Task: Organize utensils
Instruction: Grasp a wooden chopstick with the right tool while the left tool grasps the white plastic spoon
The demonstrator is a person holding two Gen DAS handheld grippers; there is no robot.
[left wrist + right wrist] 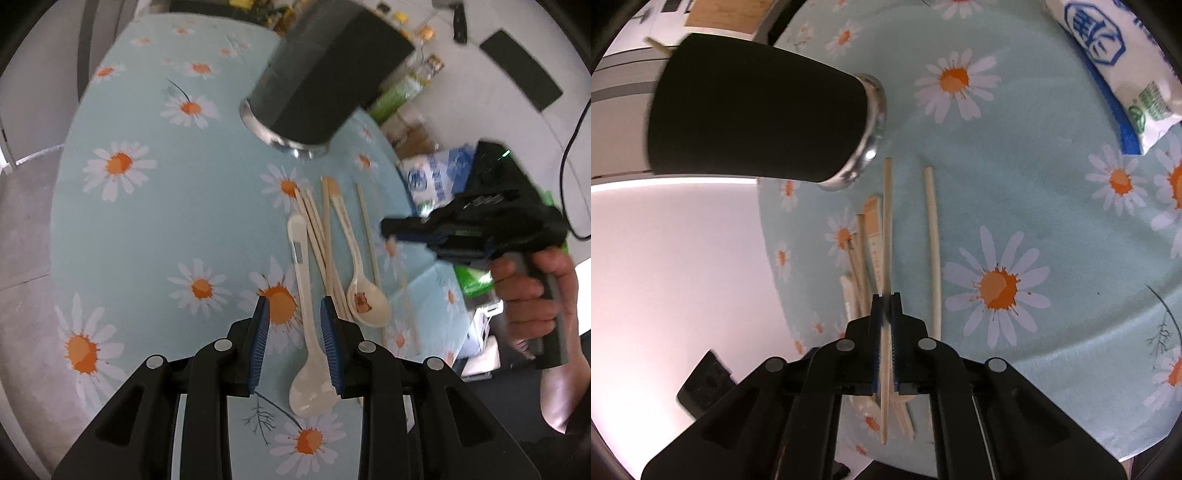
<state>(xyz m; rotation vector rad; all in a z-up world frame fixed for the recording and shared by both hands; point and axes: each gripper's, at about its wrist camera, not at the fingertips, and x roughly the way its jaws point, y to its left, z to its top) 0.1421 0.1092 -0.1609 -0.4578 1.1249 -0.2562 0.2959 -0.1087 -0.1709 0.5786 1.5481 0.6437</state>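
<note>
My left gripper (295, 308) is open, its blue pads either side of a plain white spoon (308, 325) that lies on the daisy tablecloth. Beside it lie several wooden chopsticks (319, 240) and a second white spoon with a bear picture (364, 291). A black utensil holder with a steel base (321, 70) stands behind them. My right gripper (885, 295) is shut on one chopstick (887, 221), held above the cloth and pointing toward the holder (753, 110). Another chopstick (933, 251) lies to its right. The right gripper also shows in the left wrist view (461, 229).
A white and blue packet (1115, 66) lies at the table's far right edge. Boxes and bottles (413, 92) crowd the floor beyond the table. The round table's edge (768, 240) runs just left of the utensil pile.
</note>
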